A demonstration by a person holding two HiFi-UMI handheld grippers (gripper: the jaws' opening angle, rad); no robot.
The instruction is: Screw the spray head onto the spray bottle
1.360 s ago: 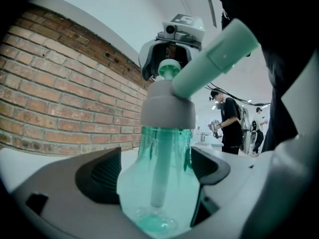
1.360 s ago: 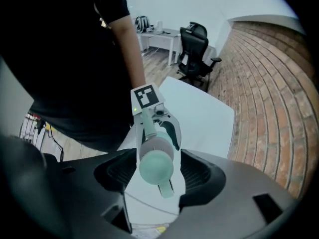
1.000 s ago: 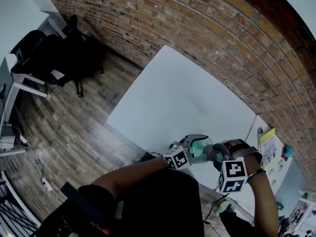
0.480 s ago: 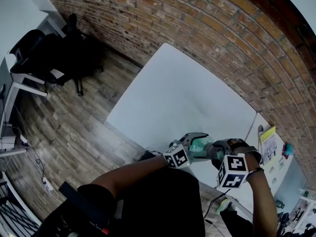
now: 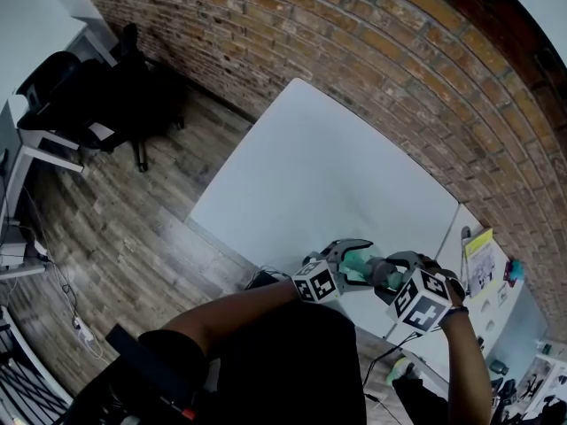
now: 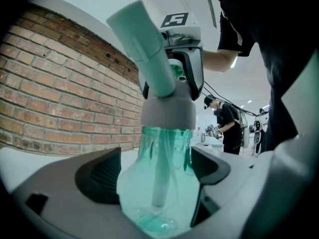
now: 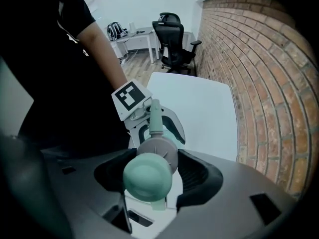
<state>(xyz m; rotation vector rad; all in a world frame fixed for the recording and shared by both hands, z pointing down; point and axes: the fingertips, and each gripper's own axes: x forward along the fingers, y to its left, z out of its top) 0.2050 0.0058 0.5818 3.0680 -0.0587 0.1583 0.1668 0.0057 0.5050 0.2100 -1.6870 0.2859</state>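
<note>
Clamping left fingers (image 6: pixel 99 178) grip spray bottle (image 6: pixel 133 193), tube (image 6: pixel 160 176) inside; right fingers (image 7: pixel 199 176) grip spray head (image 7: pixel 147 177).

glossy plastic bottle (image 6: pixel 144 193), rough brick wall (image 6: pixel 50 98)

The spray bottle (image 6: pixel 159 183) is looking see-through teal, and the spray head (image 6: pixel 144 44) is showing mint green over a grey collar. The left tool (image 5: pixel 347 260) and right tool (image 5: pixel 392 274) are wearing black-and-white square-marker cubes. The table (image 5: pixel 328 175) is looking plain white, the brick wall (image 5: pixel 354 42) reddish-brown, the floor (image 5: pixel 115 228) grey-brown wood grain.
</note>
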